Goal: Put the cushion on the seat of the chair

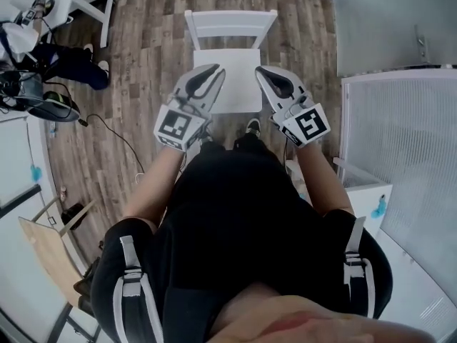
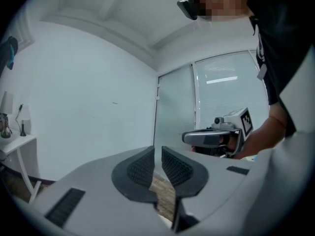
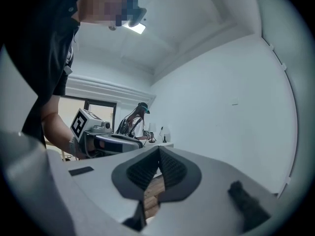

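Note:
The white chair stands on the wood floor straight ahead, its back rail at the far side. Its seat shows as one pale square; I cannot tell a cushion from the seat itself. Both grippers hang in the air above the seat's near half, pointing away from me. My left gripper has its pads drawn almost together with only a thin slit and nothing in it. My right gripper has its pads meeting at the tips, empty too.
A tall white ribbed panel and a low white box stand at the right. Bags and gear lie at the left with a cable across the floor. A wooden piece leans at lower left.

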{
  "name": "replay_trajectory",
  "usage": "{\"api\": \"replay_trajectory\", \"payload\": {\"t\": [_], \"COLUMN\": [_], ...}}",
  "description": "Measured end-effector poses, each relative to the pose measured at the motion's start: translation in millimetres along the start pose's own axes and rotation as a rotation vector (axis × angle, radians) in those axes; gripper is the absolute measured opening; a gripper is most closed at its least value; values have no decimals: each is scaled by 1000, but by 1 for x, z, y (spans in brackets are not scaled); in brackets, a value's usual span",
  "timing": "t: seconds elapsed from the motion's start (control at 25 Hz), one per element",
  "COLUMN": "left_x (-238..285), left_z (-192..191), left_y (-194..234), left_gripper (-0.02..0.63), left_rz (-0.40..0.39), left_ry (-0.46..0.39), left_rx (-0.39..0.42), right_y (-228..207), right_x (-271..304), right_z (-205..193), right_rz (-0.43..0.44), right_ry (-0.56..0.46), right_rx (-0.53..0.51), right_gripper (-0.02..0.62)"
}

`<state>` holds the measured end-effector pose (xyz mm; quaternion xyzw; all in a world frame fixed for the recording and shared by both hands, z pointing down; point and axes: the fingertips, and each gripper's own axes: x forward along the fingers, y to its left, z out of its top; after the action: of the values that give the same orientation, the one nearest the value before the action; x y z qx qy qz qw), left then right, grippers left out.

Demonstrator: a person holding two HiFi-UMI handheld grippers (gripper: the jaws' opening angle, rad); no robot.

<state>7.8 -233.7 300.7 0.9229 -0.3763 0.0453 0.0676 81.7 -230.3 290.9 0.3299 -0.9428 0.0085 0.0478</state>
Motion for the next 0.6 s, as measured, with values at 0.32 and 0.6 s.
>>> {"api": "replay_trajectory", "payload": {"t": [0.32, 0.6], "left_x": [-2, 0], "left_z": [30, 36], "left_y": [-1, -4], "left_gripper": [12, 11], "left_rz": [13, 7], "left_ry": [-58, -52], "left_rx": [81, 114], "right_y": [-5, -14], "right_x": [-3, -7], "right_z": [26, 34], "right_rz": [-17, -32], "right_ry": [-50, -56], "right_rx": [-22, -20], "right_gripper": [15, 15]}}
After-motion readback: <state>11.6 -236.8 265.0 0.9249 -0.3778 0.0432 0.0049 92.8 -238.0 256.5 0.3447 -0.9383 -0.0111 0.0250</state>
